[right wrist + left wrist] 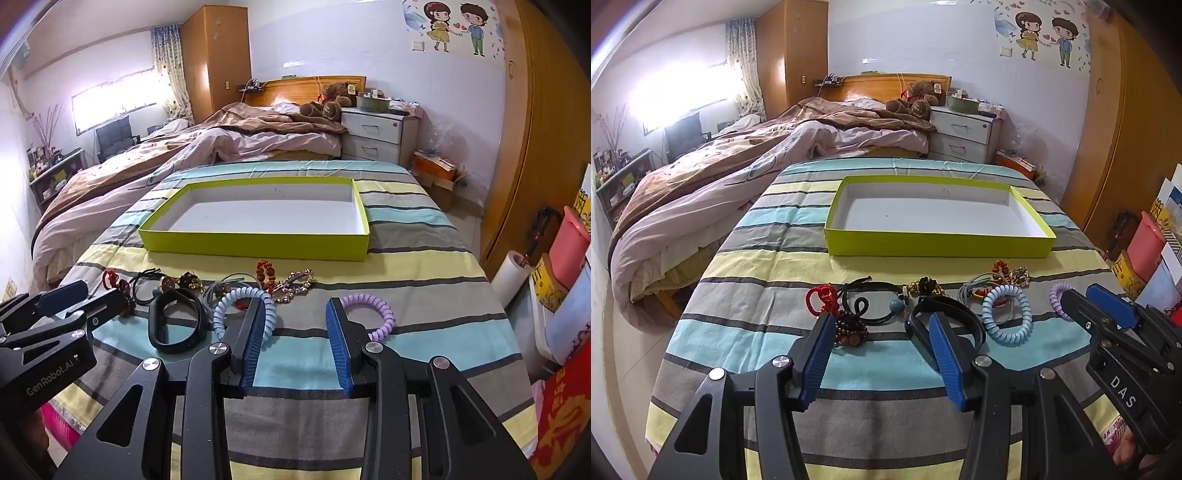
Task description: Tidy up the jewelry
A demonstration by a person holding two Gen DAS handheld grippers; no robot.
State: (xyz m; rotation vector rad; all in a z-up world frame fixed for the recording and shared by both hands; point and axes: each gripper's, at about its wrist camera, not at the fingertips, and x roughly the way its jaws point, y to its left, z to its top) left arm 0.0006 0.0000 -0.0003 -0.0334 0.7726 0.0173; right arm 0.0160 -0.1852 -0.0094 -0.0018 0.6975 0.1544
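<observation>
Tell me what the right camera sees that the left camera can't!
Only the right view shows the white roll by the bed's right edge, and the whole purple coil. Only the left view shows the blue bead on a black tie. Both show the empty green box, the blue coil, the black band, and both open grippers, left and right.

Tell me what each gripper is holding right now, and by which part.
Nothing is held. The left gripper and right gripper both stand open above the striped cloth.
</observation>
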